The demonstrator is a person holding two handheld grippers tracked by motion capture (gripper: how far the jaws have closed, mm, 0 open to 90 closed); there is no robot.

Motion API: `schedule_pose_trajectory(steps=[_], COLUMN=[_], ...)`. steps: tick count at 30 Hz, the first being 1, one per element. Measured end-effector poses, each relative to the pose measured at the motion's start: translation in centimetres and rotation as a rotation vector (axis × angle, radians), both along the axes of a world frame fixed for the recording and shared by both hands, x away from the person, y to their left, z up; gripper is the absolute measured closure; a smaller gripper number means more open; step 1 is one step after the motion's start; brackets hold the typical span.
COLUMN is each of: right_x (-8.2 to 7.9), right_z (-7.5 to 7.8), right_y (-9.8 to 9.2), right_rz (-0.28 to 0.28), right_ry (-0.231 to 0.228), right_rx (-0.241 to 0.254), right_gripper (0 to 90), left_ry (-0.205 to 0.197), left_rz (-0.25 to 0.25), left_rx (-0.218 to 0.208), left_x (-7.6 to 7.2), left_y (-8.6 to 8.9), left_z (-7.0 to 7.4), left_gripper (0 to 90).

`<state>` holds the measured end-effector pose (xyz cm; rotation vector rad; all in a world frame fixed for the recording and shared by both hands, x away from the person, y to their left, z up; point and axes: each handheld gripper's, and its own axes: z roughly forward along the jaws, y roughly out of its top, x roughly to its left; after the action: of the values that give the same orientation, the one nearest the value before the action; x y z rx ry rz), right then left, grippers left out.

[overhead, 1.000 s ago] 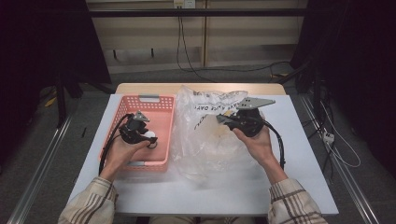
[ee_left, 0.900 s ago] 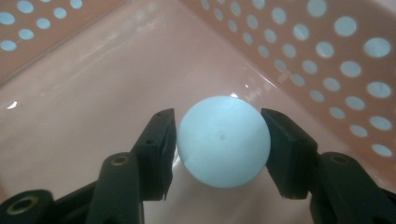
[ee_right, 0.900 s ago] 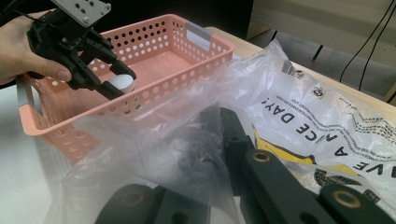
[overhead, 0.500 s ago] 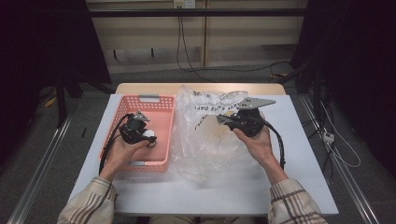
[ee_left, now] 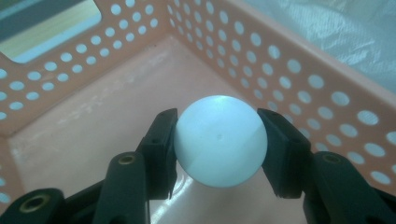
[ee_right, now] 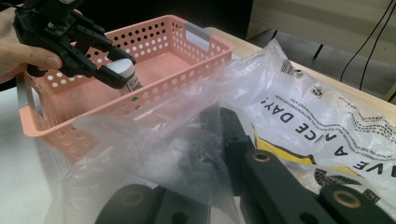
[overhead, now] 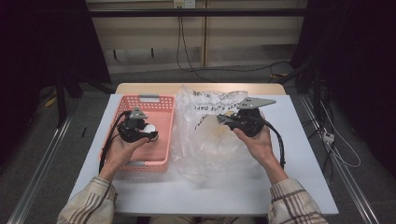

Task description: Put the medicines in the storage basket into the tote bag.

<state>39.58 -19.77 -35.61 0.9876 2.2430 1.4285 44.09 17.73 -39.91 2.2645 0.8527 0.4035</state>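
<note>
the left gripper [ee_left: 217, 144] was clamped on a white bottle [ee_left: 219, 140], one jaw pressed to each side of its rounded top, holding it above the floor of the pink basket [overhead: 161, 105], which sat on the left half of the white table [overhead: 303, 154]. the right gripper [overhead: 224, 119] had its jaws closed tight on a fold of the clear plastic bag [overhead: 205, 140], which lay crumpled just beside the basket, touching its right wall.

a white table [overhead: 299, 186] with a wooden far edge was seen; a pink basket [overhead: 161, 163] and a clear bag [overhead: 205, 154] were laid on it, side by side.
</note>
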Motion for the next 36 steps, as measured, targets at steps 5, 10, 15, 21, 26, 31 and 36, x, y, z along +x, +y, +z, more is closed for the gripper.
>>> schedule_pose_trajectory(steps=[5, 10, 15, 21, 26, 31, 36], right_x=[-0.1, 0.0, 0.3, 0.5, 0.5, 0.4, 0.3], right_z=[0.1, 0.0, -0.1, -0.2, -0.2, -0.3, 0.0], right_y=[0.0, -0.1, -0.2, 0.0, 0.1, 0.2, 0.3], right_rz=[-0.003, -0.001, 0.001, 0.005, 0.006, 0.006, 0.001], right_ry=[0.002, 0.005, 0.009, 0.007, 0.01, 0.013, 0.006], right_rx=[0.006, 0.012, 0.019, 0.015, 0.015, 0.007, 0.019], right_gripper=[90.0, 90.0, 90.0, 90.0, 90.0, 90.0, 90.0], left_ry=[-0.044, -0.077, -0.089, -0.124, -0.136, -0.149, -0.154], left_rz=[0.01, 0.027, 0.02, 0.012, -0.013, -0.043, -0.068], left_rx=[-0.036, -0.071, -0.104, -0.151, -0.178, -0.198, -0.211], left_x=[-0.6, -1.3, -2.0, -3.2, -4.1, -4.5, -5.5], left_y=[0.1, 0.2, 0.4, -0.2, -0.7, -1.4, -1.8], left_z=[0.9, 1.8, 2.7, 3.4, 4.1, 4.4, 5.1], left_gripper=[50.9, 50.9, 51.0, 50.9, 50.9, 50.9, 50.9])
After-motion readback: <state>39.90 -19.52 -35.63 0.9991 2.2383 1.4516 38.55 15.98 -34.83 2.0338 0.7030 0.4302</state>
